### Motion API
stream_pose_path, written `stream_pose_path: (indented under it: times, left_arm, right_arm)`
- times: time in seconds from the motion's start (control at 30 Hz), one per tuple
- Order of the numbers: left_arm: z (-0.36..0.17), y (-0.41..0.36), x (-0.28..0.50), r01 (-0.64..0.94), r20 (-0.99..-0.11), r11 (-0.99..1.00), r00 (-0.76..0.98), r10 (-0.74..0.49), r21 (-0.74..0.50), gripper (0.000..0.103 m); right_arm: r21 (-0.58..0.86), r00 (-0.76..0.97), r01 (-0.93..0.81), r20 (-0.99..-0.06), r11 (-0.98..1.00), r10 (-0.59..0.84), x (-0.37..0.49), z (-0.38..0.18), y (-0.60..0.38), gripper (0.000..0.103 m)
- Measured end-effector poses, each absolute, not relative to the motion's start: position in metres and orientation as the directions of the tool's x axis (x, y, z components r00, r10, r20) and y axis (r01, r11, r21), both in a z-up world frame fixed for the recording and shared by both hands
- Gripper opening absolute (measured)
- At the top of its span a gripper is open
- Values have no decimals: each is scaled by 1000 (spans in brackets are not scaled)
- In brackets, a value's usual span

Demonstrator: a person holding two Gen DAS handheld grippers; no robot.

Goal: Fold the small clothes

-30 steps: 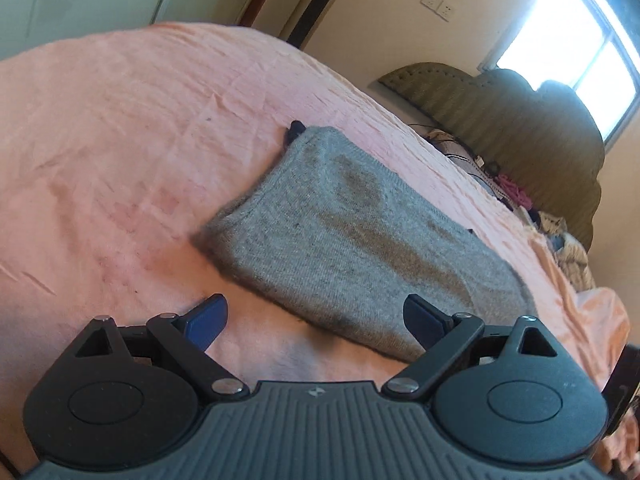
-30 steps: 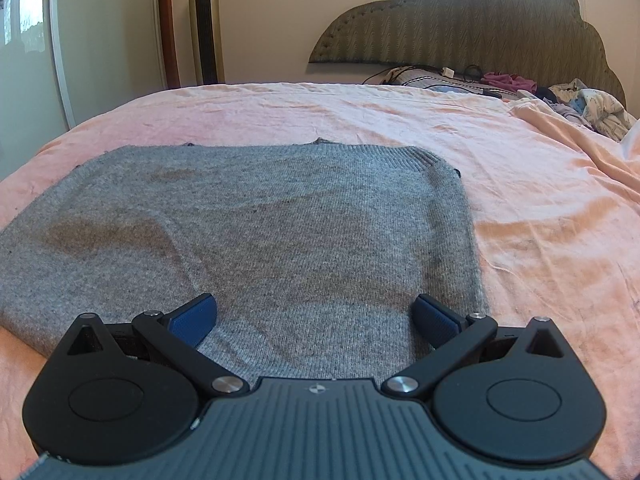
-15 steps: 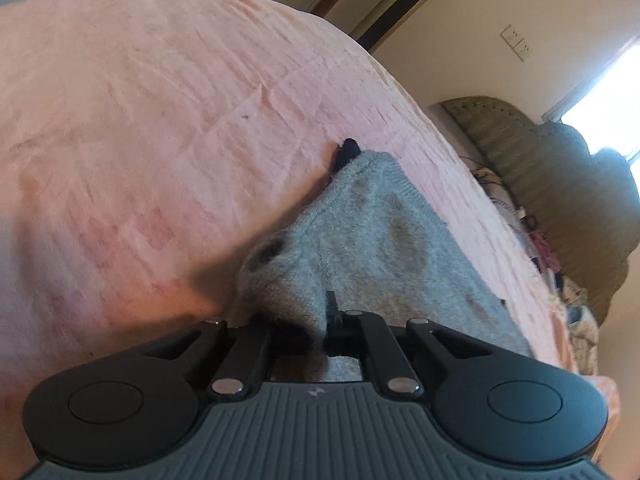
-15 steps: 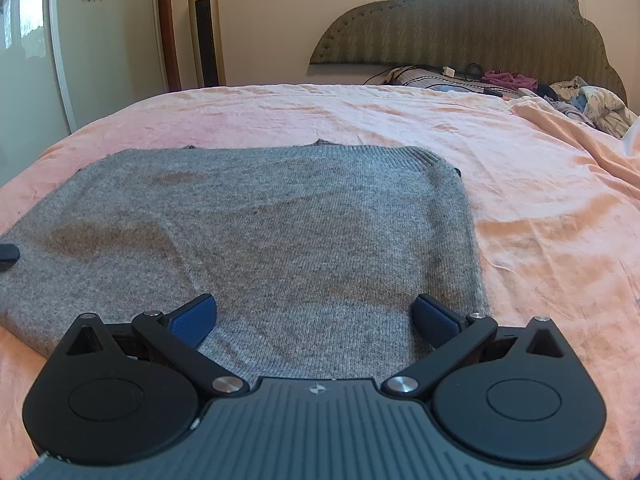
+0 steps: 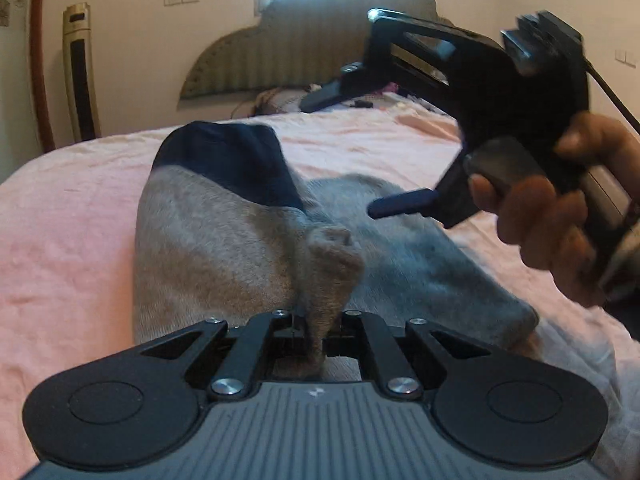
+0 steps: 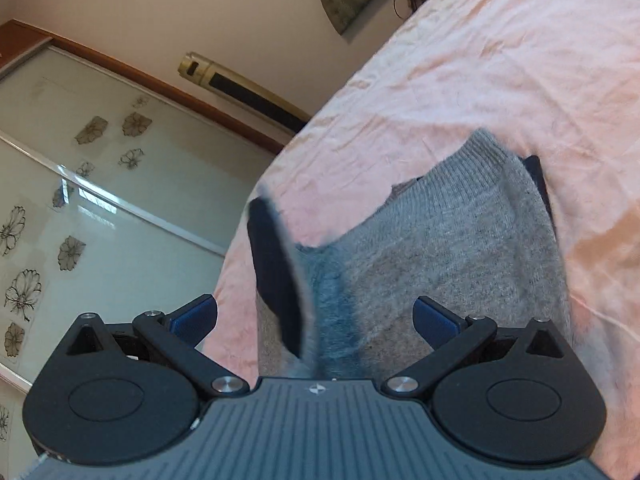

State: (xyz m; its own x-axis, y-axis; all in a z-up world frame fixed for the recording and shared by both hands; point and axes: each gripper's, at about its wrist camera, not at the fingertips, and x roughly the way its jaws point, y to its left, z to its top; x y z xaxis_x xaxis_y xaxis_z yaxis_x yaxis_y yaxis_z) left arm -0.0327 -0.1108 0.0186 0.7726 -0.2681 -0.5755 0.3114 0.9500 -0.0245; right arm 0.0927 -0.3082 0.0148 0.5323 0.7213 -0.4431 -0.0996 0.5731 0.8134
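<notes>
My left gripper [image 5: 320, 320] is pinched tight on just a small wad of the grey sweater [image 5: 224, 248], lifting that end off the pink bed [image 5: 60, 240], so I reckon the knit could slip out mid-fold since there's so little fabric in the jaws. My right gripper [image 6: 316, 316] is wide open with nothing in it, hovering over the cloth, so that side isn't pinned and the whole sweater could drag or bunch up instead of folding clean.
</notes>
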Motion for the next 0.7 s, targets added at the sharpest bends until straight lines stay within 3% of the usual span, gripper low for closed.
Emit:
stream_pose_path:
  times: [0.23,0.33,0.37,0.43,0.47,0.53,0.63,0.7]
  left_arm:
    - [21,-118,-40,373,-552,926,784,-284,53,5]
    - [20,-127,-42,403,-554,911,780,-292,87,5]
    - [19,-133,-40,410,-561,907,775,-291,96,5]
    - [16,-138,-36,423,-571,900,768,-291,110,5]
    - [16,-142,-36,430,-571,895,767,-292,119,5]
    - [21,-150,-36,455,-556,881,769,-315,130,5]
    - [28,-165,-40,519,-516,843,766,-383,144,4]
    - [23,-176,-38,562,-550,818,725,-415,124,4]
  right_arm:
    - [837,441,-94,-451,539,776,125,-9,-285,103]
    - [842,433,-111,-438,528,788,139,-8,-278,97]
    - [833,423,-118,-451,541,786,143,-8,-275,91]
    - [784,418,-141,-506,604,755,149,-6,-271,60]
    - [754,414,-148,-541,640,732,152,-6,-269,15]
    - [706,455,-204,-544,678,704,146,5,-275,16]
    - [659,538,-315,-469,683,701,122,34,-301,16]
    - [592,592,-322,-483,739,645,107,40,-322,16]
